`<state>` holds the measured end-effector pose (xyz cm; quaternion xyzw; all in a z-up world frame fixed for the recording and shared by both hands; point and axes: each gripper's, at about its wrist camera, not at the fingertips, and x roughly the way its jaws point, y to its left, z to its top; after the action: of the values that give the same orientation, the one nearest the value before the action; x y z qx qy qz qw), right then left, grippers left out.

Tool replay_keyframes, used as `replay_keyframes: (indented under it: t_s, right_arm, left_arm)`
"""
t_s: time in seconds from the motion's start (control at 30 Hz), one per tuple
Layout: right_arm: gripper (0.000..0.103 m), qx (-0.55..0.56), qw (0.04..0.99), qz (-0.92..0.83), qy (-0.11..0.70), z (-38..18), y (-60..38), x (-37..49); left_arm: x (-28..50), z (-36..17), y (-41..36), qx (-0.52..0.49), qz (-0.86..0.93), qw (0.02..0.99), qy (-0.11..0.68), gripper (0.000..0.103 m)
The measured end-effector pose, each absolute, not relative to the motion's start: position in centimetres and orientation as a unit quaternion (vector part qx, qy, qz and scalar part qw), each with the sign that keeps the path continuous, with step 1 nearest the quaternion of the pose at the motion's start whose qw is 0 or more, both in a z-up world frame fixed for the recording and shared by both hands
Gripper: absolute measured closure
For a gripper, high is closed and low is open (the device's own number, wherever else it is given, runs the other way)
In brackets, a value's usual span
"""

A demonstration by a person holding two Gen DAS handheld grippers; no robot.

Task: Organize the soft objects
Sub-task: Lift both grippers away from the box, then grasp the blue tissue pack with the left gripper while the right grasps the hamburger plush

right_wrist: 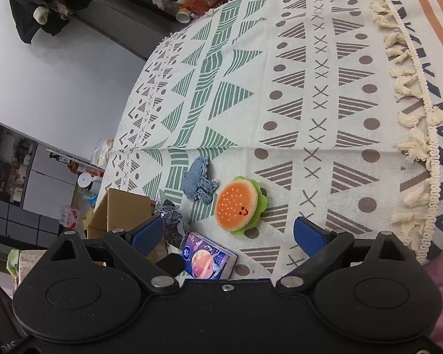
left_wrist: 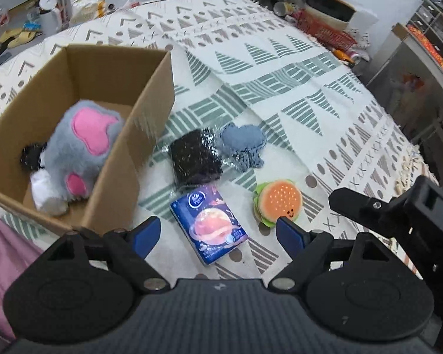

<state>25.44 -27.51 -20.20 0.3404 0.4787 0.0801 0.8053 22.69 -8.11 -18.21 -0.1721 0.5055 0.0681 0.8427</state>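
Both my claws hang empty, jaws spread wide: the left claw (left_wrist: 218,231) above the tissue pack (left_wrist: 209,224), the right claw (right_wrist: 229,237) just short of the burger toy (right_wrist: 239,203). The grey plush paw (left_wrist: 79,153) already sits in the cardboard box (left_wrist: 150,112); four soft things lie loose on the patterned cloth (left_wrist: 295,67) just beside the box.

The risk, as I see it: my two claws crowd the same patch, so reaching at once could knock them together. The black bundle in crinkly plastic (left_wrist: 195,157) touches the blue knitted piece (left_wrist: 245,144), so a sloppy pinch may drag both or slip off the wrap. A low pinch could also snag the cloth itself.

The near box wall stands between the loose things and the inside, so I judge anything carried needs lifting over it. Clutter at the far edge stays well apart.
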Motion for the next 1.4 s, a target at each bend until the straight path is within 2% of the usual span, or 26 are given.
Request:
replay_keyframes:
  t_s: [0.1,0.2,0.37,0.57,0.67,0.7,0.73,0.77,0.8,1.13,1.3,1.33,1.37,1.4]
  right_arm:
    - [0.009,0.343,0.801,0.085,0.482,-20.5,-27.7,26.0]
    - [0.014,0.348,0.795,0.094,0.488,-21.0,-27.8,26.6]
    - [0.03,0.359,0.777,0.086,0.51,-22.6,-28.1,27.3]
    - [0.04,0.357,0.773,0.093,0.516,-23.5,-27.9,28.2]
    - [0.041,0.355,0.772,0.098,0.518,-23.8,-27.8,28.5]
    - [0.041,0.354,0.771,0.098,0.52,-23.9,-27.7,28.7]
    - [0.041,0.353,0.771,0.099,0.52,-24.0,-27.6,28.8]
    - [0.041,0.351,0.772,0.101,0.521,-24.0,-27.5,28.9]
    - [0.041,0.348,0.772,0.101,0.522,-24.1,-27.4,29.0]
    - [0.041,0.322,0.778,0.087,0.532,-24.7,-25.8,30.4]
    - [0.041,0.289,0.781,0.079,0.547,-25.2,-24.1,31.3]
    - [0.047,0.282,0.784,0.077,0.548,-25.3,-23.7,31.4]
    - [0.059,0.274,0.785,0.076,0.55,-25.3,-23.4,31.5]
    - [0.063,0.265,0.787,0.074,0.553,-25.4,-23.1,31.5]
  left_arm:
    - [22.9,-19.1,-8.4,-0.182,0.09,0.839,0.506,0.019]
    - [23.2,-20.1,-8.6,-0.19,0.112,0.832,0.509,0.019]
    - [24.0,-21.6,-8.9,-0.195,0.135,0.824,0.514,0.019]
    - [25.3,-23.7,-8.7,-0.2,0.15,0.806,0.536,0.019]
    - [25.9,-24.8,-8.2,-0.203,0.154,0.796,0.549,0.021]
    - [25.8,-24.8,-8.2,-0.202,0.154,0.799,0.546,0.025]
    - [25.8,-24.7,-8.2,-0.198,0.153,0.801,0.543,0.03]
    - [25.8,-24.5,-8.2,-0.195,0.153,0.803,0.542,0.041]
    - [25.7,-24.4,-8.2,-0.195,0.151,0.804,0.541,0.049]
    - [24.3,-21.5,-7.2,-0.217,0.122,0.817,0.521,0.051]
    - [23.6,-18.3,-5.9,-0.22,0.096,0.827,0.508,0.05]
    - [23.5,-17.4,-5.6,-0.216,0.095,0.833,0.501,0.05]
    - [23.4,-16.7,-5.3,-0.215,0.092,0.836,0.496,0.05]
    - [23.2,-16.0,-5.0,-0.218,0.09,0.838,0.492,0.05]
